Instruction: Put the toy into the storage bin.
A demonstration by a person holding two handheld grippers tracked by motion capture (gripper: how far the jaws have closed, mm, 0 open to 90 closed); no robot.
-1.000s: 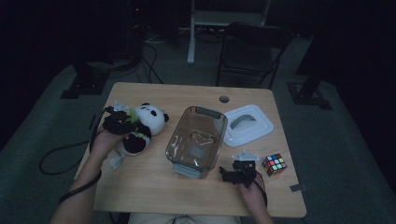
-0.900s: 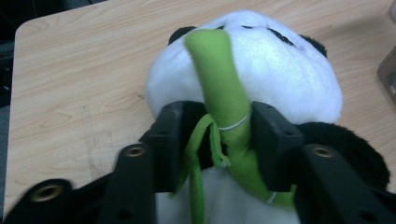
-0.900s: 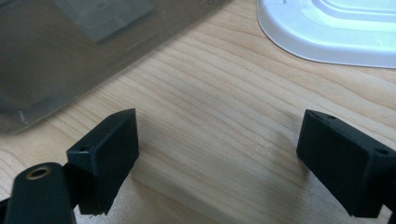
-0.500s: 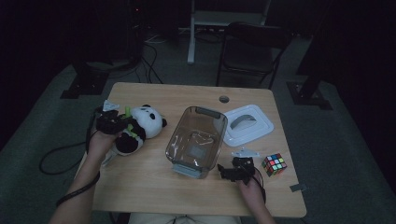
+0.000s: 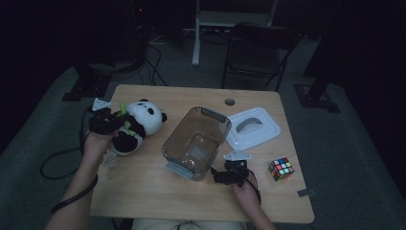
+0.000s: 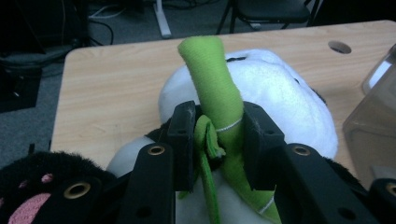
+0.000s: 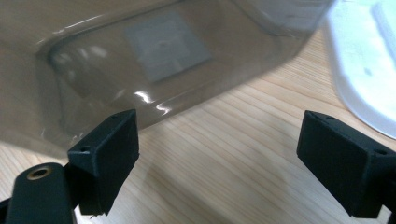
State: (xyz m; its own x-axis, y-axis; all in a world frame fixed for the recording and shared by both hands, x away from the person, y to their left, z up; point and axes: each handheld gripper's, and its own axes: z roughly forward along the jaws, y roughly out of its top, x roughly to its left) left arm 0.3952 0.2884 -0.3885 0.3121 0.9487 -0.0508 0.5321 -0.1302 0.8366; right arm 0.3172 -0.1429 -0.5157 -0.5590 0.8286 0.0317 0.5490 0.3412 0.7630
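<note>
- now, nearest, the right gripper [image 5: 231, 175] is held with jaws spread wide and empty beside the clear plastic tub [image 5: 196, 142].
- farther left, the left gripper [image 6: 215, 140] has just been closed on the green fabric stalk [image 6: 212, 79] of the black-and-white plush panda [image 5: 136, 125], which has been raised slightly at the wooden table [image 5: 143, 191]'s left edge.
- a secure pinch is suggested, so carrying toward the tub seems ready.
</note>
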